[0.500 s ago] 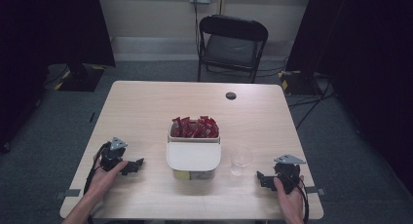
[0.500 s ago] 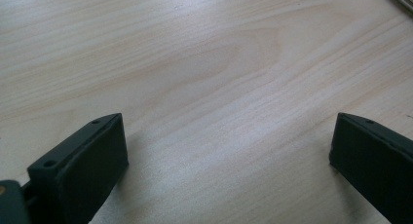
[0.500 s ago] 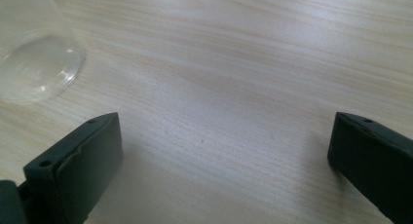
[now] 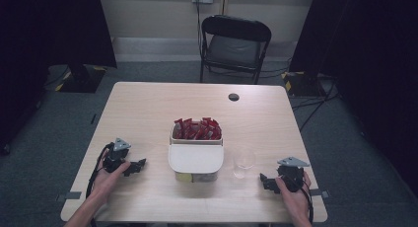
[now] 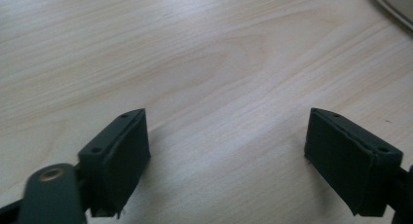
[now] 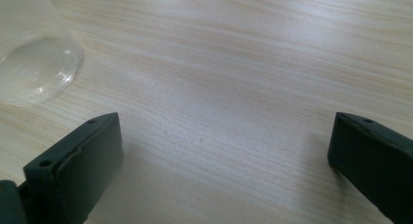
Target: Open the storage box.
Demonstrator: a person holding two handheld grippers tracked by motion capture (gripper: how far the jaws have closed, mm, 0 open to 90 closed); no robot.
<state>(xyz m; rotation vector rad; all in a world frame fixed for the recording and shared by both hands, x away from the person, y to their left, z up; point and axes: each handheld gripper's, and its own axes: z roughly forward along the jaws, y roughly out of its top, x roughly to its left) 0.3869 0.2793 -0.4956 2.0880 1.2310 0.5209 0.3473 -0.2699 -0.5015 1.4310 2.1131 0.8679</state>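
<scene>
I hold both grippers, left gripper [image 4: 139, 165] and right gripper [image 4: 263, 180], low on the pale wooden counter [image 4: 148, 113], fingers wide and empty. They flank the white rectangular container of red packets [image 4: 195, 149] and the clear plastic cup [image 4: 243, 161] just beside it, presumably staged for a first reach.

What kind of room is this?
Probably a lab or studio set up for recording: black curtains hang at both sides, cables run over the grey carpet, and a lone folding chair faces one plain table.

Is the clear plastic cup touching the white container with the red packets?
Apart. In the high view a strip of bare table shows between the clear plastic cup and the right side of the white container.
</scene>
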